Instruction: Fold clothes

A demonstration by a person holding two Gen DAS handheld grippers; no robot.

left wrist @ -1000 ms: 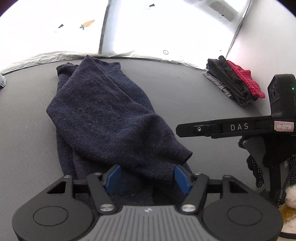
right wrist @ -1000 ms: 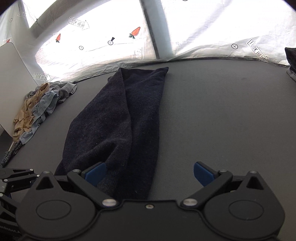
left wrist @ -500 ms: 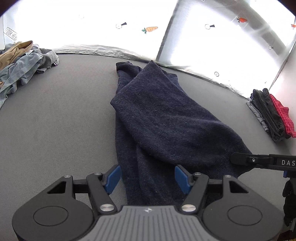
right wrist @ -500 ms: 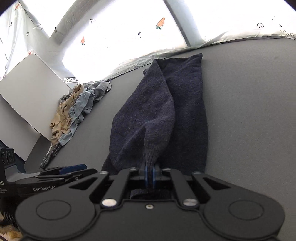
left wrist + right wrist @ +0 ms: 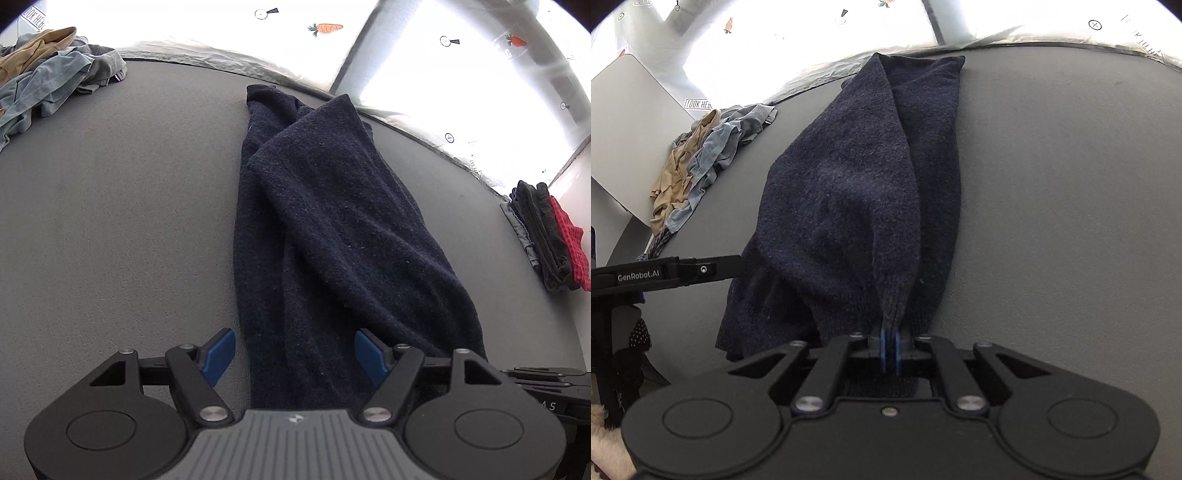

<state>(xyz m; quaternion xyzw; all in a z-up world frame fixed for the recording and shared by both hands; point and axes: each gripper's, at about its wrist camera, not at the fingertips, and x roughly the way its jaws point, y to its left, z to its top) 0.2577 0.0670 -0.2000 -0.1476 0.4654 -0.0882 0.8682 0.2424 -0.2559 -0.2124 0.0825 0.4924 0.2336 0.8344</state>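
A dark navy knitted sweater [image 5: 332, 229] lies lengthwise on the grey table [image 5: 110, 221], folded into a long strip. It also shows in the right wrist view [image 5: 857, 192]. My left gripper [image 5: 295, 354] is open, its blue pads astride the sweater's near end. My right gripper [image 5: 891, 349] is shut on the sweater's near hem and lifts that layer off the table. The left gripper's finger [image 5: 683, 271] shows at the left of the right wrist view, beside the sweater's near left corner.
A pile of loose tan, blue and grey clothes [image 5: 44, 74] lies at the far left of the table, also in the right wrist view [image 5: 701, 162]. A stack of folded black, grey and red clothes [image 5: 550, 236] sits at the right edge. A white board [image 5: 631, 140] leans at the left.
My right gripper has closed on the sweater's near hem and lifted it. My left gripper has swung left along the near end and stays open.
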